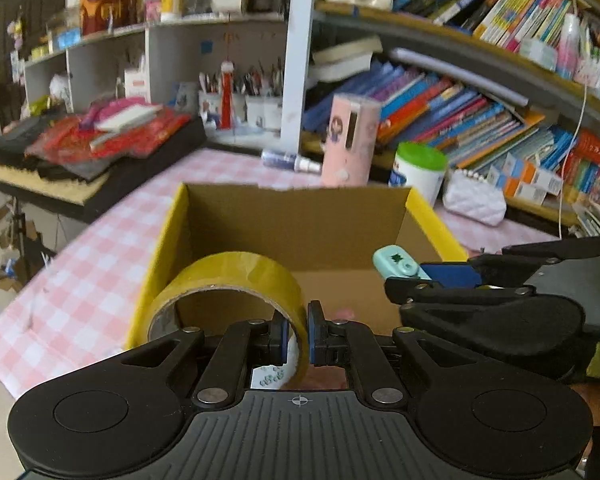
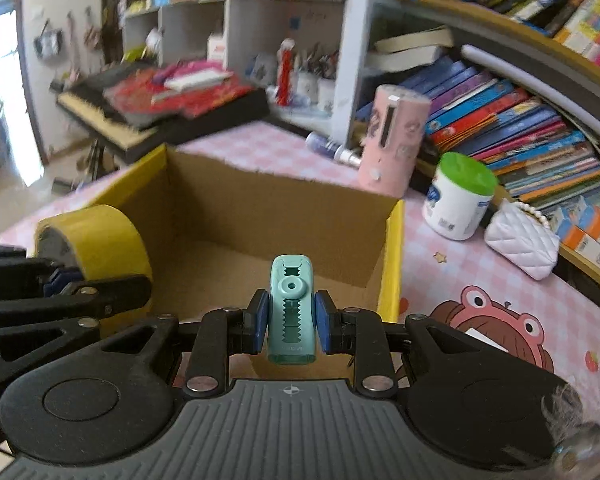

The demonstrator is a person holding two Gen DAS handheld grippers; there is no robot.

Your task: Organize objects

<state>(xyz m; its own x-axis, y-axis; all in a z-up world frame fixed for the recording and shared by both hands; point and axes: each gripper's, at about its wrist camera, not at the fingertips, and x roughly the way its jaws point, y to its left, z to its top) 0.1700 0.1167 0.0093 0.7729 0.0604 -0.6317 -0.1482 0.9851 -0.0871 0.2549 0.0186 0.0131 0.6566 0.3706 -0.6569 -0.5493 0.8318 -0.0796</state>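
A: Left gripper (image 1: 297, 336) nearest, jaws pinched on the wall of the yellow tape roll (image 1: 236, 280). Roll is upright on edge, held over the near-left corner of the cardboard box (image 1: 300, 216).

B: Right gripper (image 2: 288, 320)?

A: Clamped on the teal punch (image 2: 291, 308), blue pads (image 2: 260, 318) flat against both its sides, over the box's near edge toward the right corner. Both grippers side by side, close together.

B: Box?

A: Open top, yellow outside, brown inside; sits on the pink checked table (image 1: 100, 248). Floor of it looks bare where visible.

B: Beyond it?

A: Past the far edge: pink cylinder (image 2: 392, 140) standing, green-lidded tub (image 2: 460, 196) to its right, white quilted purse (image 2: 522, 240) further right. A small bottle (image 1: 290, 160) lies by the shelf post. Bookshelves (image 1: 460, 112) behind, blurry.
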